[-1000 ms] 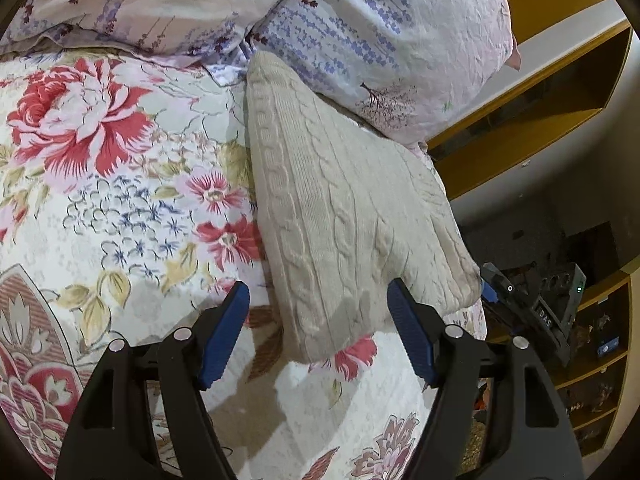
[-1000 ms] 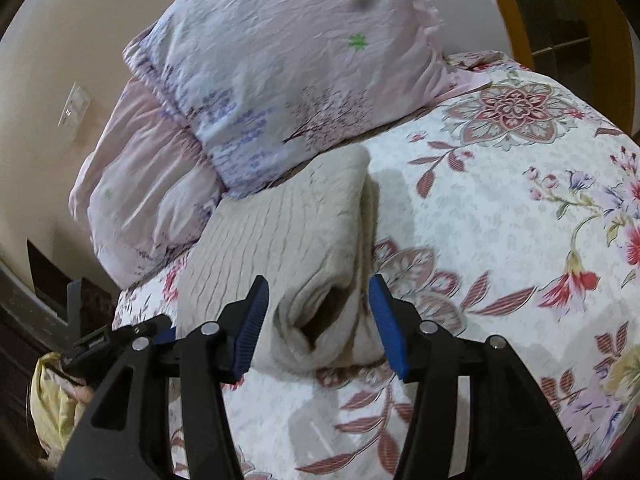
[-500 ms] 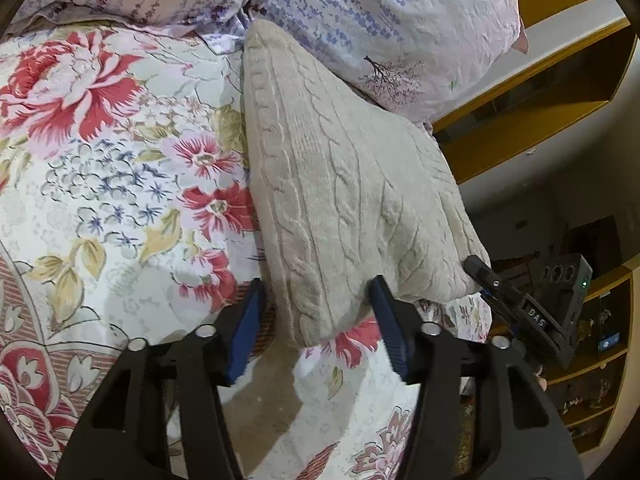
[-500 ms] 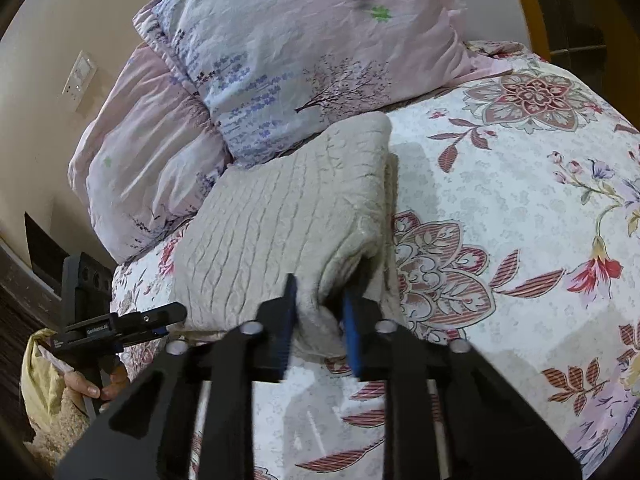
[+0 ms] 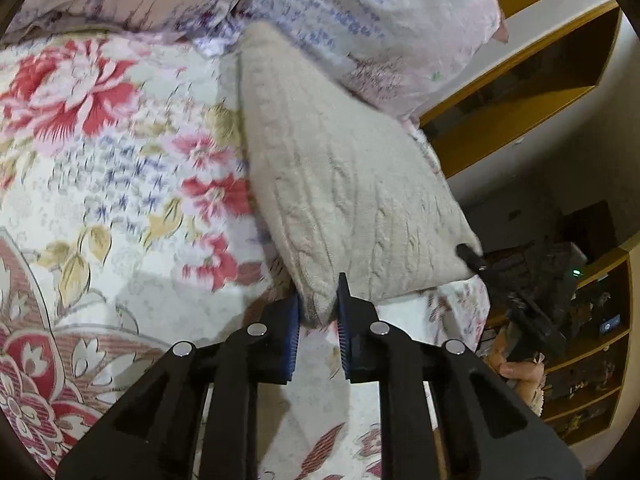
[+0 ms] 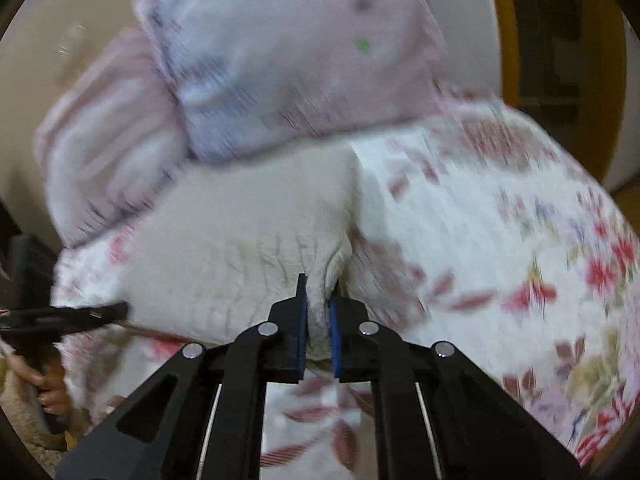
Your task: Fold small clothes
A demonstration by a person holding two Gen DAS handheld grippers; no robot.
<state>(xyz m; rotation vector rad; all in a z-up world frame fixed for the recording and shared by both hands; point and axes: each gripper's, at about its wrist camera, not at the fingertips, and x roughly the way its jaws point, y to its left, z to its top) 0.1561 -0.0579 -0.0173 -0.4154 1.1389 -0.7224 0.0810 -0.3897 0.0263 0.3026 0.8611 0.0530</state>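
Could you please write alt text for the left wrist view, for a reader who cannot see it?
The left tool is shut on the near corner of a folded cream cable-knit sweater lying on a floral bedspread. The right tool pinches the sweater's other near corner, and patterned pillows lie behind.

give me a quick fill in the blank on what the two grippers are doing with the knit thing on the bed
1. Both grippers are clamped on the near edge of the cream ____.
2. The left gripper and the right gripper each pinch a different ____ of the sweater.
3. The sweater's far end touches a ____.
4. It lies on a bedspread with a ____ print.

Missing words: sweater; corner; pillow; floral
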